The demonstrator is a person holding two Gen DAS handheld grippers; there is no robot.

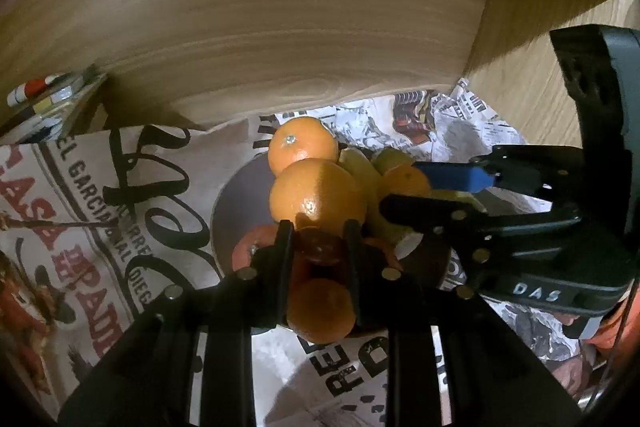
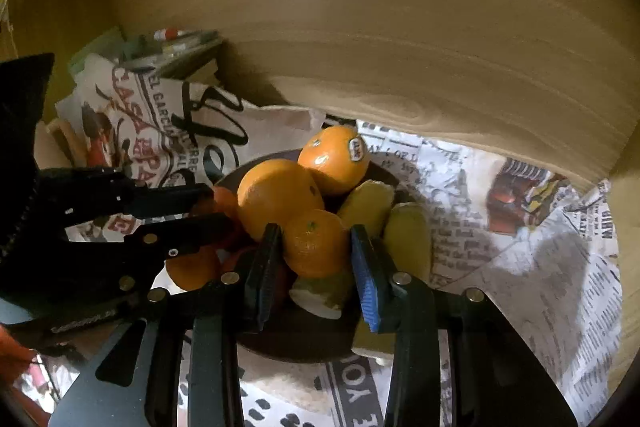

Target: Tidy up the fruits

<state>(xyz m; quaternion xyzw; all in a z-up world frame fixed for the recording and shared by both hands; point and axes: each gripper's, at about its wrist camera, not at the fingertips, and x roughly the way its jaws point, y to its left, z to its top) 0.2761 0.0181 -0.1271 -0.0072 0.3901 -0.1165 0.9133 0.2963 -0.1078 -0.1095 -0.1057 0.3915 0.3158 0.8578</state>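
A dark bowl (image 1: 236, 211) holds several oranges, yellow-green fruits and a dark red fruit. In the left wrist view my left gripper (image 1: 318, 231) has its fingers around the dark red fruit (image 1: 320, 245), above a small orange (image 1: 320, 309) and below a big orange (image 1: 316, 193). In the right wrist view my right gripper (image 2: 316, 239) has its fingers on both sides of a small orange (image 2: 314, 241), touching it. A stickered orange (image 2: 334, 159) tops the pile, with yellow-green fruits (image 2: 408, 239) at the right. Each gripper shows in the other's view: the right one (image 1: 404, 187), the left one (image 2: 216, 205).
The bowl (image 2: 304, 343) stands on newspaper (image 2: 520, 267) inside a wooden shelf. The wooden back wall (image 1: 280, 47) is close behind. A printed paper bag (image 1: 100, 207) lies at the left, with small tubes (image 1: 36, 91) on a stack behind it.
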